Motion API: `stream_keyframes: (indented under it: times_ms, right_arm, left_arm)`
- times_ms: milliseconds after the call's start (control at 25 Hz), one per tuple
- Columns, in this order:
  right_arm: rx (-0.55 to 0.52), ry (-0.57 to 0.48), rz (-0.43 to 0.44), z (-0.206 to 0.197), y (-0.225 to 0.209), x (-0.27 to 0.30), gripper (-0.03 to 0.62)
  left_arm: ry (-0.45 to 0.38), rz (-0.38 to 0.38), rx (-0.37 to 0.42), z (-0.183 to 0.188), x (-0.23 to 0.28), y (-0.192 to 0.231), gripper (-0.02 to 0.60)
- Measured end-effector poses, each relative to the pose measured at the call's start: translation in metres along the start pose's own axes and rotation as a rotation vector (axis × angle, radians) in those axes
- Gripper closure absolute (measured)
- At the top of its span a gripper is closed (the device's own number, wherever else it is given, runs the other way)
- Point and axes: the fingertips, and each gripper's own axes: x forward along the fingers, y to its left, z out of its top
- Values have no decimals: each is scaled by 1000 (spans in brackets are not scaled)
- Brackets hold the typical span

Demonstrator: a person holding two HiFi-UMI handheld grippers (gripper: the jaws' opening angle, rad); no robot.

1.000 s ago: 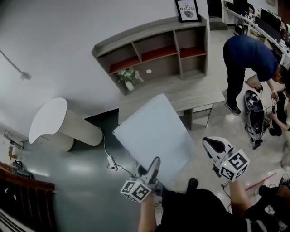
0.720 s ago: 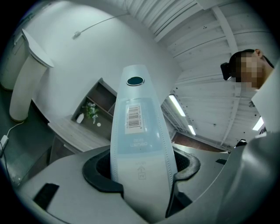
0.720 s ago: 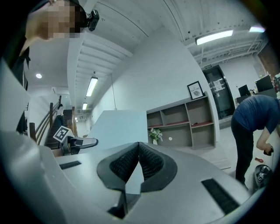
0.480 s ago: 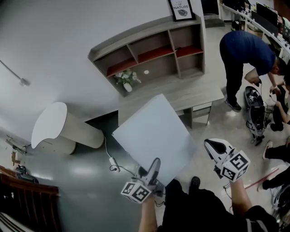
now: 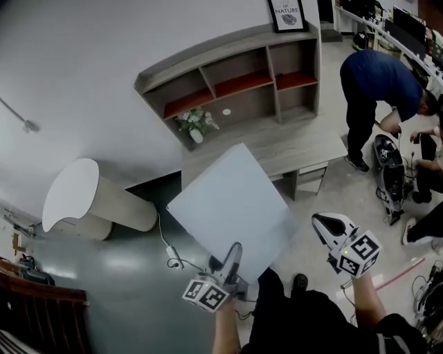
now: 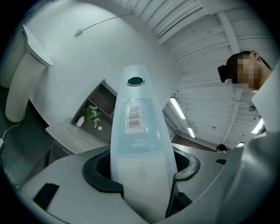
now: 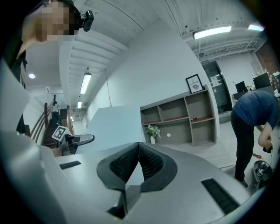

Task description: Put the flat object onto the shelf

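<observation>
Left gripper (image 5: 234, 257) (image 6: 142, 170): jaws clamped on the near edge of the flat object (image 5: 232, 204) (image 6: 139, 131), a pale, thin panel. In the left gripper view its narrow edge, bearing a barcode label (image 6: 134, 117), rises straight up between the pads.

The panel is carried in the air, tilted, above the dark floor (image 5: 118, 276). It stands short of the table (image 5: 304, 142) and clear of the shelf (image 5: 239, 79).

Right gripper (image 5: 325, 225) (image 7: 138, 159): jaws pressed together with nothing between them, just to the right of the panel and not touching it.

A potted plant (image 5: 196, 123) stands in the lower left shelf compartment. A framed picture (image 5: 287, 14) stands on the shelf top. A person (image 5: 377, 83) in dark blue bends over at far right.
</observation>
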Motion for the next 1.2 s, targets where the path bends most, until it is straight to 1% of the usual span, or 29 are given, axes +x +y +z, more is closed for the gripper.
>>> stream_keyframes:
  times_ms: [160,440,560,720,960,1200]
  right_arm:
    - [-29,-8,-14,19,0,35,583]
    - [-68,-35,-27,54,5,113,583]
    - [-79,-36,-27,65,9,145,583]
    - [-82,-35,-34,72,14,181,583]
    - [-63,-27,-65,74,19,217,583]
    - [-70,3,-79,69,25,237,583]
  left_arm:
    - [-18,-29,-3,28,17,27,284]
    - [-36,-82,43,92,46,80,284]
    - [-41,-100,67,118,57,103,285]
    - [-43,-110,75,148,69,130,285]
    - [-37,-146,94,180,83,160,285]
    - [-31,-174,96,192,92,180,285]
